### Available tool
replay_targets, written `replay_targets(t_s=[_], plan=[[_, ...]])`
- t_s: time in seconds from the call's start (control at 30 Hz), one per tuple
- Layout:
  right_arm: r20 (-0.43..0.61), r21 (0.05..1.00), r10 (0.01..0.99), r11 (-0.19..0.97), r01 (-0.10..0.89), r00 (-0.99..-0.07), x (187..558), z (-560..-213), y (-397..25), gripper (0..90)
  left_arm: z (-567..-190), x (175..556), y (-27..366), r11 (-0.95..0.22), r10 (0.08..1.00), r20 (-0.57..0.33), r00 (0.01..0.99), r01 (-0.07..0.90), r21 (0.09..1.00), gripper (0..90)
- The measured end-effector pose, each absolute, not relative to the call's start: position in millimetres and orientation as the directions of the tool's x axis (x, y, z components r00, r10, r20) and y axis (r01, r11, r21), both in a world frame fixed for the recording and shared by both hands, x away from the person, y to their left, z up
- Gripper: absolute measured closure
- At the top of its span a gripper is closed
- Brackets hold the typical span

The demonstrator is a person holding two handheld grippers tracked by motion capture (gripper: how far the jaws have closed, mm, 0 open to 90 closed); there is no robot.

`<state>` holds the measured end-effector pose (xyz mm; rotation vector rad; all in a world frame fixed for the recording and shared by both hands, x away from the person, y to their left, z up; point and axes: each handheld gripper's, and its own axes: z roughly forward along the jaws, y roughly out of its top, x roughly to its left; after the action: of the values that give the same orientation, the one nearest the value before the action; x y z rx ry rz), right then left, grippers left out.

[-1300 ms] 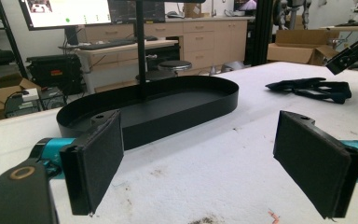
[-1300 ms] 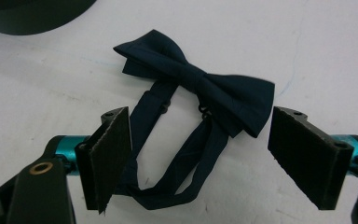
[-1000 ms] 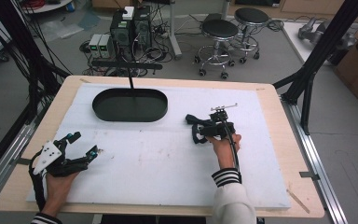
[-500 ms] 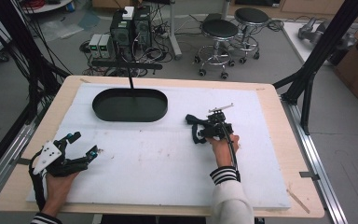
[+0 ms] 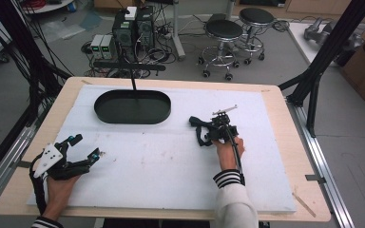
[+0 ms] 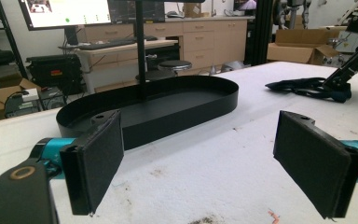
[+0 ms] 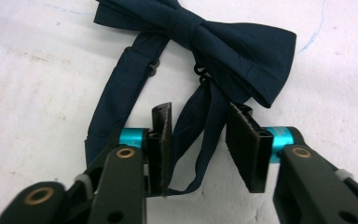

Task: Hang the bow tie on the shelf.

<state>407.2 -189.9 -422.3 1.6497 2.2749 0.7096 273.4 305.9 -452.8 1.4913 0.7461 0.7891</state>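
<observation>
Navy bow tie (image 7: 200,35) lies flat on the white table cover (image 5: 171,166), right of frame centre in the high view. In the right gripper view its bow runs from upper left to right of frame, and its strap (image 7: 121,88) loops down toward the bottom.

Right gripper (image 7: 198,140): jaws part-open astride one strap length (contact not discernible).

Left gripper (image 6: 196,172): released, jaws wide, lower left of the high view, bare cover ahead.

Black oval tray (image 5: 132,107) sits upper left, well apart from the tie.

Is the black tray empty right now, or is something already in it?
Empty. The left gripper view shows the black oval tray's floor bare; the bow tie lies outside it on the white table.
</observation>
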Motion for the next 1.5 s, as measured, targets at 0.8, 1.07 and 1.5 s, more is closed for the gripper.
replay_targets(t_s=[0.8, 1.07, 1.5], plan=[[0.099, 0.506, 0.935, 0.247, 0.826, -0.34, 407, -420, -194, 87.8, -453, 273, 306, -0.063, 0.826, 0.05, 0.561, 0.003, 0.998, 16.4], [0.12, 0.57, 0.929, 0.225, 0.79, -0.351, 404, -413, -195, 87.8, -453, 273, 306, -0.064, 0.826, 0.051, 0.561, 0.004, 0.998, 16.4], [0.084, 0.734, 0.89, 0.25, 0.632, -0.449, 392, -395, -184, 87.7, -453, 273, 306, -0.064, 0.826, 0.052, 0.562, 0.001, 0.998, 16.4]])
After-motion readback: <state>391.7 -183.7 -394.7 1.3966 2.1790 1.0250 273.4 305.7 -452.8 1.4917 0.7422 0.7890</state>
